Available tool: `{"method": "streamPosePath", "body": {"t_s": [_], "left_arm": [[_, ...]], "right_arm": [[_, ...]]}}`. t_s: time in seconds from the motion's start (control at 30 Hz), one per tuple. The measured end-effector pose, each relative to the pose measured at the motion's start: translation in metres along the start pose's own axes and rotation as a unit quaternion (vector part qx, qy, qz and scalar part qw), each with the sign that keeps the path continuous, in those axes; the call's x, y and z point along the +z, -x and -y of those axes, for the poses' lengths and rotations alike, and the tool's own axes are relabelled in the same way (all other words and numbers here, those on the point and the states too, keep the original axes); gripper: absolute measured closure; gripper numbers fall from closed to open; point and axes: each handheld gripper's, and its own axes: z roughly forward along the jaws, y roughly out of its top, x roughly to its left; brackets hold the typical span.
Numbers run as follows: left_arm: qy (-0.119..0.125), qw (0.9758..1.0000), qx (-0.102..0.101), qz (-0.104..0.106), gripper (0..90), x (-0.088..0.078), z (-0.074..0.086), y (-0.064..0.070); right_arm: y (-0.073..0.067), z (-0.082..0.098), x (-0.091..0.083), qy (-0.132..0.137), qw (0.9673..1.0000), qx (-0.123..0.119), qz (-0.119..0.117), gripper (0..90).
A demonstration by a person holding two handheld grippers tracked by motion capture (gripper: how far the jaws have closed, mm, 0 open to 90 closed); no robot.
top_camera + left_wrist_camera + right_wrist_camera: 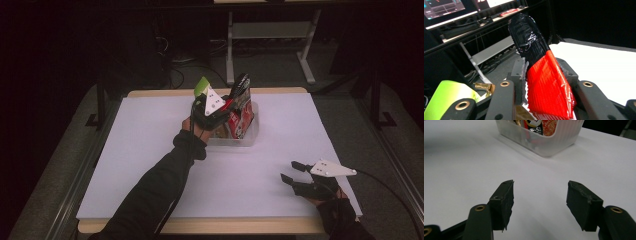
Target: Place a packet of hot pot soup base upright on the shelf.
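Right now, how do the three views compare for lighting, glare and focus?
High view: room dark, white table evenly lit, picture soft. Left gripper view: red and black packet sharp enough, with glare on its black top; background dim. Right gripper view: fingers sharp, clear bin softer, table bright with soft shadows.

White table point(150, 165) carries a clear plastic bin point(245, 137)
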Motion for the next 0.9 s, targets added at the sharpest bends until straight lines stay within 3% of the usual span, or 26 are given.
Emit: {"method": "streamPosePath", "body": {"t_s": [0.23,0.37,0.47,0.83,0.9], "left_arm": [[-0.003,0.9998,0.007,0.018,59.8,-0.017,0.000,-0.004],[0.013,0.9994,0.004,0.032,59.9,-0.033,0.001,-0.009],[0.012,0.9993,0.007,0.036,58.4,-0.046,0.003,-0.014],[0.008,0.9985,0.011,0.052,53.0,-0.096,0.025,-0.027],[0.006,0.9986,0.005,0.053,52.0,-0.105,0.031,-0.031]], "right_arm": [[-0.001,-0.003,-0.003,0.004,1.0000,-0.003,0.008,39.1],[-0.002,-0.007,-0.007,0.009,0.9998,-0.012,0.016,39.3],[-0.004,-0.011,-0.008,0.010,0.9996,-0.019,0.020,39.3],[-0.013,-0.021,-0.012,0.012,0.9989,-0.038,0.022,39.3],[-0.014,-0.022,-0.013,0.013,0.9989,-0.040,0.022,39.3]]}}
